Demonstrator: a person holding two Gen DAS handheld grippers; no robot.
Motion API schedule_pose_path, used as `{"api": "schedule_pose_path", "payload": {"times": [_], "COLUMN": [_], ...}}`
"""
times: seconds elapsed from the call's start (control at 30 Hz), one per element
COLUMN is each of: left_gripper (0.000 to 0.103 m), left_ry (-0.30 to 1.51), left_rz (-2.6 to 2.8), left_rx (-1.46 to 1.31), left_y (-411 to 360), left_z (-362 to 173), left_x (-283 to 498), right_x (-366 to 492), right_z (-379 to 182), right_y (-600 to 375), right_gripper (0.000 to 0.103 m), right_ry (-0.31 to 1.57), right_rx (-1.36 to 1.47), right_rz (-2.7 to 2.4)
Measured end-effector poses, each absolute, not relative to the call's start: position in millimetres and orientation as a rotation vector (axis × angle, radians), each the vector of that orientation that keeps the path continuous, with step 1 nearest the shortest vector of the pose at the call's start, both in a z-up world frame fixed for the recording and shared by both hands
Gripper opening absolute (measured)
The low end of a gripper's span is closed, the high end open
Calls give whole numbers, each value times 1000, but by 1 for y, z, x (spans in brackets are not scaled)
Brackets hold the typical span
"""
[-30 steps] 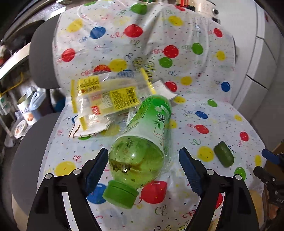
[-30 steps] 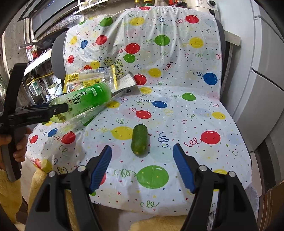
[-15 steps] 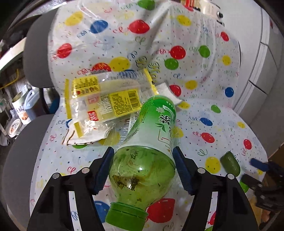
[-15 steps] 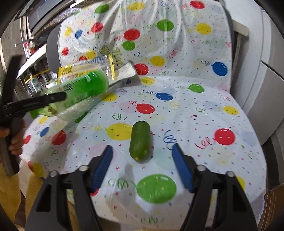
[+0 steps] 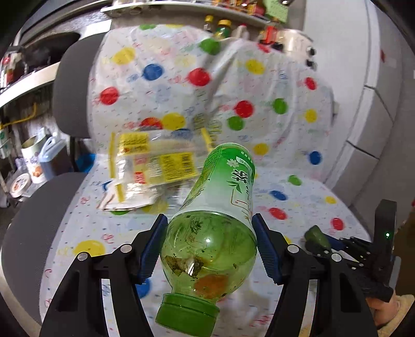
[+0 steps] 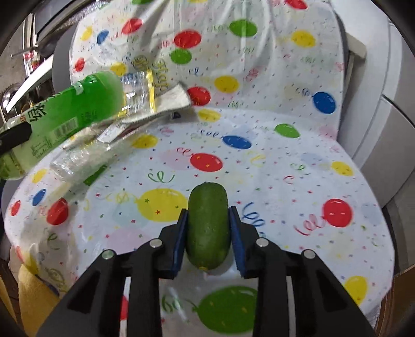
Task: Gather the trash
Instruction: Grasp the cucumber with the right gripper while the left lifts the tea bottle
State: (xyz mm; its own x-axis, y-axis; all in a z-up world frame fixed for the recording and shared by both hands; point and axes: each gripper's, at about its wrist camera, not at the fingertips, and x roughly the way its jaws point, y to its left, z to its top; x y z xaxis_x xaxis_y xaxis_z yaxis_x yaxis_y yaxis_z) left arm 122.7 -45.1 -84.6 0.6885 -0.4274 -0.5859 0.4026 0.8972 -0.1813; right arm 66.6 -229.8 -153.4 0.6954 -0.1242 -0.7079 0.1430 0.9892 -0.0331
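Observation:
My left gripper (image 5: 208, 243) is shut on a green plastic tea bottle (image 5: 212, 233), cap towards the camera, lifted above the chair seat. The bottle also shows at the left of the right wrist view (image 6: 59, 121). My right gripper (image 6: 207, 228) is shut on a dark green cucumber (image 6: 208, 223) that lies on the balloon-print cover (image 6: 285, 181) of the seat. The cucumber shows small in the left wrist view (image 5: 317, 236). A clear yellow-printed wrapper (image 5: 155, 163) and crumpled clear plastic (image 6: 83, 160) lie at the seat's back left.
The cover drapes over an office chair with a grey backrest (image 5: 70, 103). White cabinets (image 6: 389, 103) stand to the right. Shelves with jars (image 5: 233, 23) are behind. Containers sit on the floor (image 5: 39, 160) to the left.
My left gripper closed on the bottle and raised it off the seat. My right gripper moved forward to the cucumber and closed on it.

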Motion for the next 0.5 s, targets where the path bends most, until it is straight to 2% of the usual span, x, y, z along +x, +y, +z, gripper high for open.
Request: {"api": "schedule_pose_path", "payload": {"times": [0.27, 0.5], "left_gripper": [66, 66], "left_ry": [629, 646], "left_rz": [-612, -793], "left_rx": [3, 63], "left_y": [-115, -205], "left_z": [-81, -93], "left_x": [80, 37], "right_x": [-10, -88], "right_z": [-110, -100], "right_y": [-275, -325], "right_gripper": [31, 31], "right_ry": [686, 650], "right_rx": [97, 128], "right_rz": [-232, -388]}}
